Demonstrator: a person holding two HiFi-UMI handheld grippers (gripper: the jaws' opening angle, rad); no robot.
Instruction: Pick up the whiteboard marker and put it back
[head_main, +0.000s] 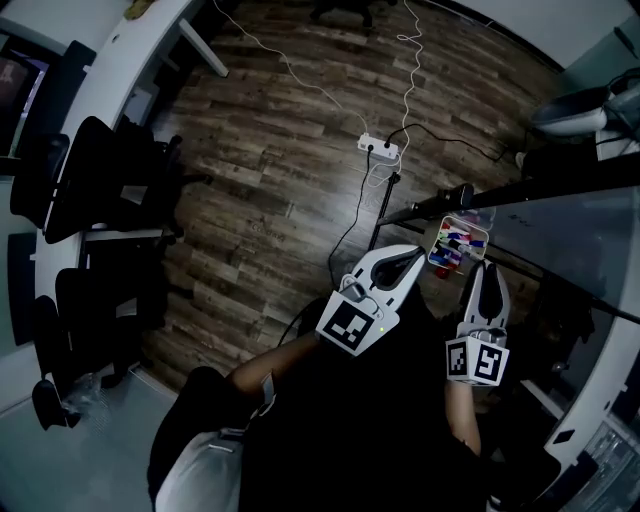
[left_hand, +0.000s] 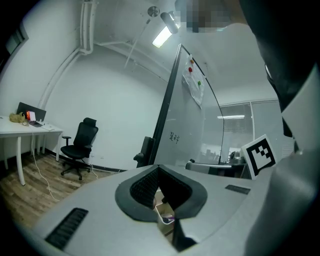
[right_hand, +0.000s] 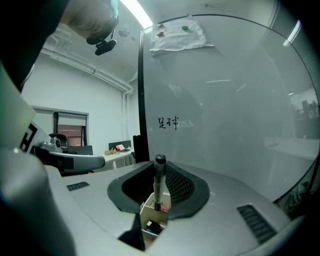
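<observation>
My right gripper is shut on a black whiteboard marker, which stands upright between its pads with the cap end up. Just beneath it is a small open box holding other markers. In the head view that box sits on the whiteboard's ledge, with the right gripper just in front of it. My left gripper is left of the box, with its jaws together and nothing between them. The box also shows below the left gripper in its own view.
The glass whiteboard fills the right side, with a little writing and papers pinned at its top. Black office chairs and a white desk stand at the left. A power strip and cables lie on the wooden floor.
</observation>
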